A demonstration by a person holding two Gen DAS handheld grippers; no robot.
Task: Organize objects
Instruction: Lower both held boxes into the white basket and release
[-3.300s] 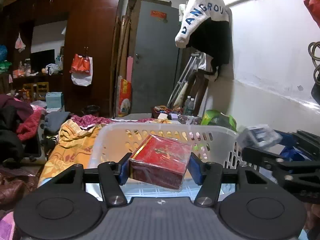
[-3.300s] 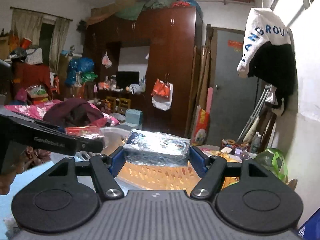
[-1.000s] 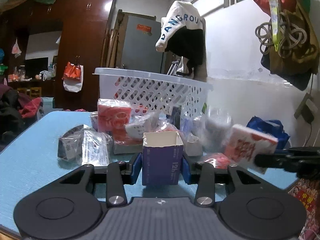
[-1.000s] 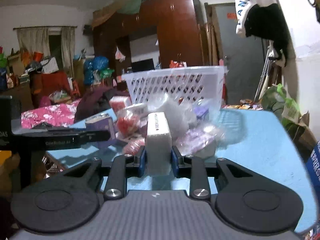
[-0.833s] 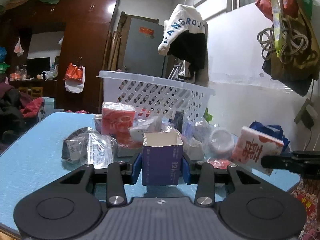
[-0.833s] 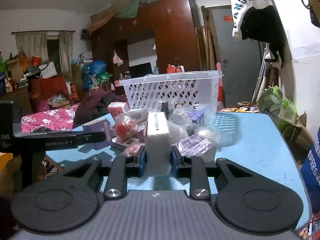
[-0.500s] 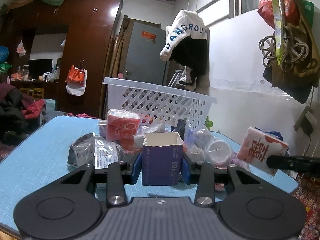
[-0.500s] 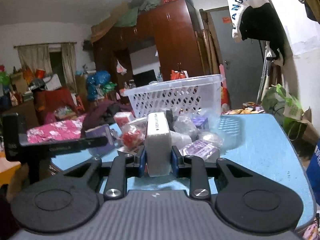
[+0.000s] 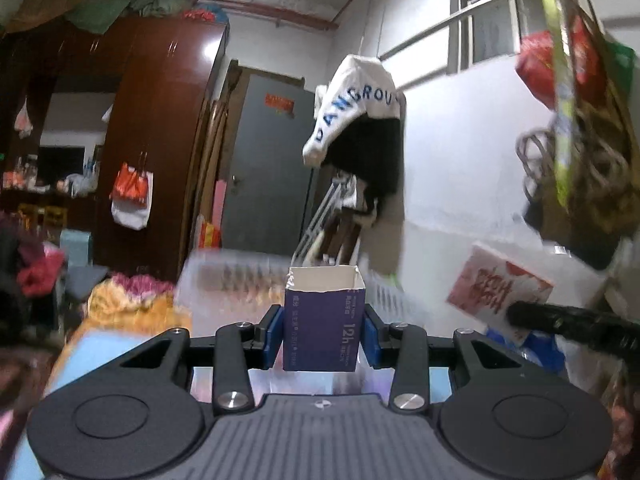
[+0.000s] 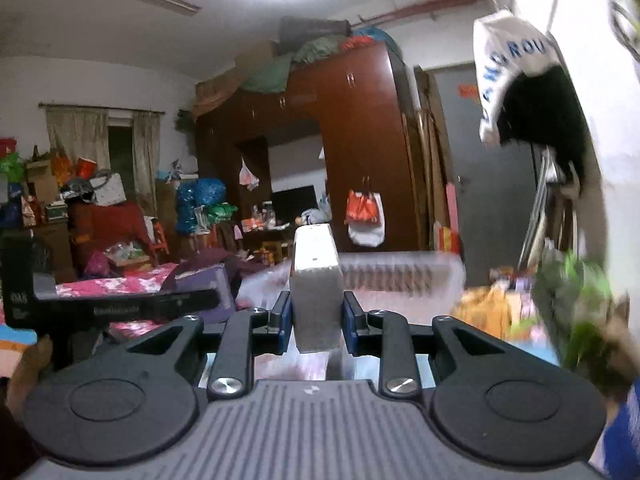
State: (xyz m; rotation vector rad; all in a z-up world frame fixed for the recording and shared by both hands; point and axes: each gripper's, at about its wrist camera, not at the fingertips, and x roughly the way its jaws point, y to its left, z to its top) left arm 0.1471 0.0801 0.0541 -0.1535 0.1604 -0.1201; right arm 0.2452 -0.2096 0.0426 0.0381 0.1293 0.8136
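My left gripper [image 9: 323,330] is shut on an open-topped purple carton [image 9: 323,320] and holds it upright in the air, level with the rim of the white plastic basket [image 9: 236,276], which is blurred behind it. My right gripper [image 10: 316,316] is shut on a white box [image 10: 316,288], seen edge-on, held up in front of the same basket [image 10: 400,270]. In the left wrist view that white box shows its red-printed face [image 9: 500,284] at the right, on the right gripper's black arm [image 9: 572,326]. The purple carton also shows at the left in the right wrist view [image 10: 208,288].
The blue table [image 9: 100,344] lies low under both grippers; the pile of packets on it is hidden or blurred. A white wall with hanging bags [image 9: 580,160] is close on the right. A wardrobe [image 10: 360,152] and a cluttered bed [image 10: 120,284] stand behind.
Both grippers have risen from table height with their boxes still held. The basket and the pile of packets have dropped low in both views and blurred.
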